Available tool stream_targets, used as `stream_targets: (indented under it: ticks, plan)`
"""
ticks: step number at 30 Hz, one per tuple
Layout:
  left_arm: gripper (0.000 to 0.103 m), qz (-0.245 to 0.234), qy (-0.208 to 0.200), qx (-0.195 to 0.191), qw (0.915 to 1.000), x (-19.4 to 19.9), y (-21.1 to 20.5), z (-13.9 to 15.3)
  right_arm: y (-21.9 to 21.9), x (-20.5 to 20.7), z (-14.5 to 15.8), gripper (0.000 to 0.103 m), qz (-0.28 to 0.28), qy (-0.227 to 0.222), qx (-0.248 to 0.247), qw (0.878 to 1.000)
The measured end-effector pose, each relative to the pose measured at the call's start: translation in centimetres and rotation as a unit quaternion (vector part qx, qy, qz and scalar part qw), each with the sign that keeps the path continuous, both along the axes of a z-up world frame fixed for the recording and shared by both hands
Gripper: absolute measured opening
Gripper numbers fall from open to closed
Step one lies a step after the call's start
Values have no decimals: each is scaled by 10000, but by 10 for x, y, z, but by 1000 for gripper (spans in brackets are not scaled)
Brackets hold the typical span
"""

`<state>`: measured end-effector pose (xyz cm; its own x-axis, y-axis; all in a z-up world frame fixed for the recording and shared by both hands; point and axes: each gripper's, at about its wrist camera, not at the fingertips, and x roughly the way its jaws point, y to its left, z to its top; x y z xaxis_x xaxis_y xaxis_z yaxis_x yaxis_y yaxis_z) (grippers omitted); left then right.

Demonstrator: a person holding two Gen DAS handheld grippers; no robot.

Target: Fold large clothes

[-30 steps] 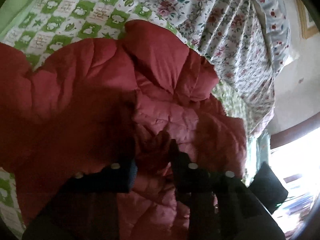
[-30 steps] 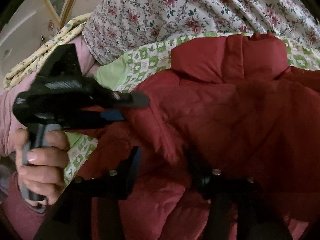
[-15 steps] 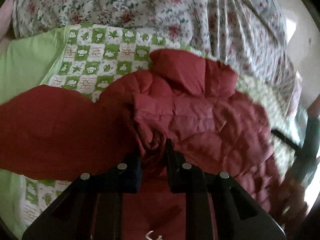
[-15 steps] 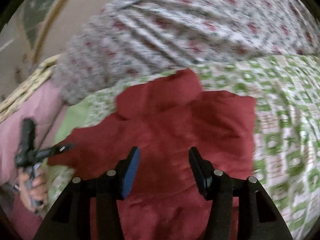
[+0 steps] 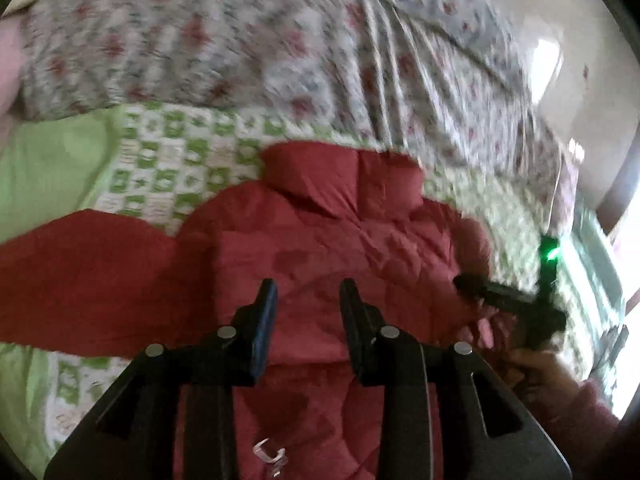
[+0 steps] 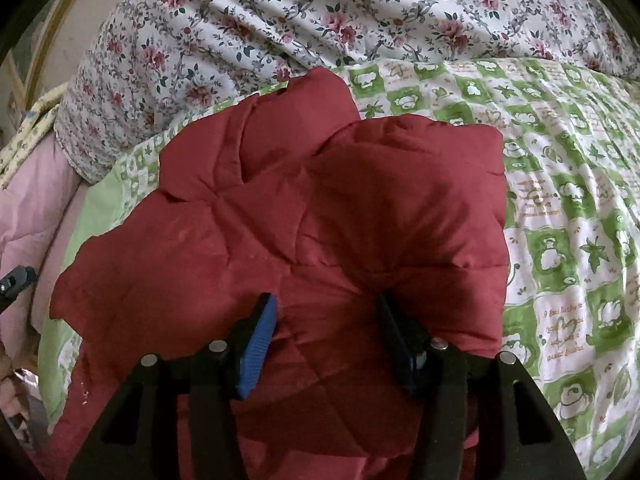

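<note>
Left gripper [image 5: 307, 292]: fingers are now parted with nothing between them. Half a second ago they were pinched on a bunch of red fabric; that hold has been let go.

Right gripper [image 6: 326, 308]: fingers stand wide apart, empty, poised just over the garment. It was already open half a second ago; one second ago it was closed into the fabric. In the left wrist view it shows at the garment's right edge, blurred by motion.

Puffy red quilted jacket [image 5: 340, 240]: lies spread on the green-and-white checked bed sheet [image 6: 560, 208], collar [image 5: 344, 176] at the far end. One sleeve [image 5: 80, 264] reaches out to the left across the sheet. On the right side a panel [image 6: 408, 200] is doubled over the body, its squared edge up near the collar. One second ago the jacket was bunched and lifted; it now rests flatter.

White quilt with pink flowers [image 6: 360, 12]: heaped beyond the jacket, apart from it.

Assessment: one fold appears laid and released by both tools. The left sleeve remains unfolded, so the task looks partly done. A fresh grip on that sleeve seems the likely next need.
</note>
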<state>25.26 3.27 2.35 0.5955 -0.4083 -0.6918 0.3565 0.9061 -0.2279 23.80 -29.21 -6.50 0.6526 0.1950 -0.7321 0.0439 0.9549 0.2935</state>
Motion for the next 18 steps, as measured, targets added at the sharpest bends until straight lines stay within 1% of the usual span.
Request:
stream_targets:
  ticks: [2, 3, 5, 6, 8, 10, 11, 12, 13, 14, 15, 16, 18]
  plan:
    - [29, -48, 280, 252, 9993, 13, -20, -25, 0, -11, 8, 55, 5, 10, 183, 9998]
    - [29, -49, 394, 319, 9987, 17, -24, -35, -1, -20, 12, 56, 32, -26, 304, 9995]
    - [29, 73, 690, 454, 9966, 25, -26, -61, -5, -50, 18, 56, 121, -116, 498, 9986]
    - [29, 106, 774, 450, 9959, 26, -24, -69, -6, -64, 18, 56, 174, -143, 458, 9987]
    - [29, 151, 812, 292, 9962, 23, -18, -82, -11, -87, 12, 56, 212, -145, 409, 9988]
    - [29, 192, 840, 131, 9962, 19, -12, -83, -21, -106, 1, 57, 152, -125, 333, 9993]
    - [29, 222, 870, 65, 9959, 17, -9, -81, -27, -114, -3, 57, 134, -153, 350, 9992]
    - [29, 245, 898, 29, 9957, 15, -8, -81, -33, -120, -4, 56, 117, -221, 470, 9986]
    - [29, 266, 912, 6, 9955, 13, -6, -78, -42, -125, -3, 56, 50, -328, 702, 9970]
    - [29, 296, 921, 14, 9953, 11, -5, -75, -48, -129, 2, 56, -62, -404, 793, 9960]
    - [29, 325, 928, 20, 9951, 9, -4, -75, -50, -131, 7, 57, -162, -475, 770, 9958]
    - [29, 356, 924, 7, 9951, 4, -2, -71, -52, -133, 12, 59, -206, -545, 759, 9954]
    - [29, 410, 897, -33, 9951, -3, 5, -66, -51, -138, 23, 59, -183, -633, 784, 9947]
